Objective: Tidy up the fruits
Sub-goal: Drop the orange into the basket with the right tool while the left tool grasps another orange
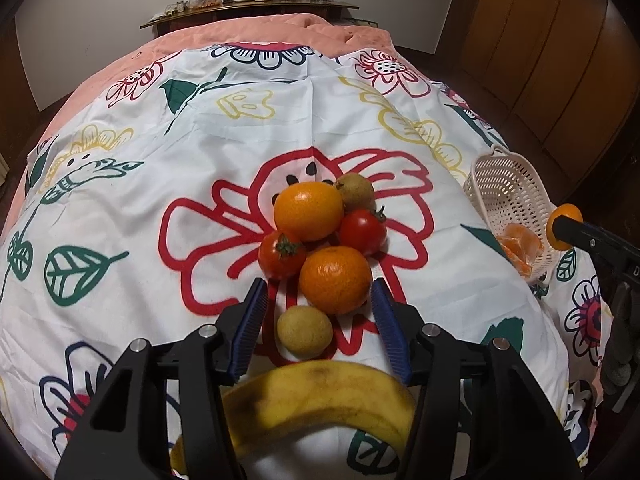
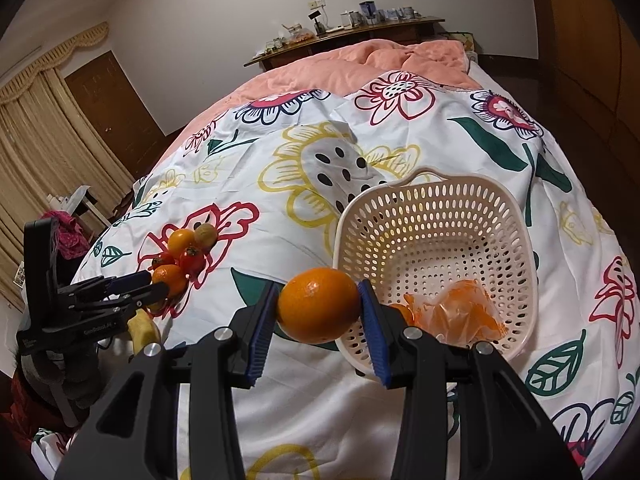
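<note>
A fruit pile lies on the floral cloth (image 1: 168,128): two oranges (image 1: 309,211) (image 1: 335,280), two tomatoes (image 1: 281,255) (image 1: 363,231), two brown kiwis (image 1: 355,191) (image 1: 305,331) and a banana (image 1: 320,396) nearest me. My left gripper (image 1: 320,300) is open, its fingers either side of the near orange and kiwi. My right gripper (image 2: 320,308) is shut on an orange (image 2: 319,305), held just left of the white perforated basket (image 2: 440,216). The basket holds an orange plastic bag (image 2: 460,312).
The cloth covers a bed with a pink quilt (image 2: 360,64). A wooden shelf with small items (image 1: 248,4) stands behind it. Curtains and a door (image 2: 108,88) are at the left, wooden wardrobe panels (image 1: 560,60) at the right.
</note>
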Demonstrator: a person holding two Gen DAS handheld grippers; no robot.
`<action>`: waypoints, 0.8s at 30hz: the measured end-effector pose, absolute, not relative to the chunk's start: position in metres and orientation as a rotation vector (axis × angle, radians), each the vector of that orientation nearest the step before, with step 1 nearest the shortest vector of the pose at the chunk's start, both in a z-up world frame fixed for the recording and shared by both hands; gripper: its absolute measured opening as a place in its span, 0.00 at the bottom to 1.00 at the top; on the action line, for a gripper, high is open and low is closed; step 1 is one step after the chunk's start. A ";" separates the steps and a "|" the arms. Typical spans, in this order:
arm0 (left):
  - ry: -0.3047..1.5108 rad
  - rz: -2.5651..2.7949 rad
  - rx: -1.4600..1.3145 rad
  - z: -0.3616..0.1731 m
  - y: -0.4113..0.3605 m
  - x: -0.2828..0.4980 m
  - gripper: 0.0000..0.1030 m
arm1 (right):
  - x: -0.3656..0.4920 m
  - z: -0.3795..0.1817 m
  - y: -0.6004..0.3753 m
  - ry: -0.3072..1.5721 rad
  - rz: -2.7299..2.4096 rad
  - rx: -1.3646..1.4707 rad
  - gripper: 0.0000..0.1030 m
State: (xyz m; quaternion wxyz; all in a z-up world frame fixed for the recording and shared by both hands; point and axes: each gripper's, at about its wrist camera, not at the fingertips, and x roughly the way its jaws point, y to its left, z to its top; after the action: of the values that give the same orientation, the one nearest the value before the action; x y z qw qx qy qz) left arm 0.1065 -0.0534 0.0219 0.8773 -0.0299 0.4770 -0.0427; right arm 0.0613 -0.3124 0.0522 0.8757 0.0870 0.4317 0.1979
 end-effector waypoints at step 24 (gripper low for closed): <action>0.984 -0.114 -0.025 0.023 -0.066 0.121 0.39 | 0.066 0.041 -0.338 0.906 0.345 0.235 0.41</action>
State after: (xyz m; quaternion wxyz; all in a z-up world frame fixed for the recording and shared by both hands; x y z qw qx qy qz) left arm 0.1209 -0.0656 0.0225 0.8798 -0.0122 0.4720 -0.0549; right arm 0.0660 -0.3380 0.0408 0.8783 0.1128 0.4343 0.1653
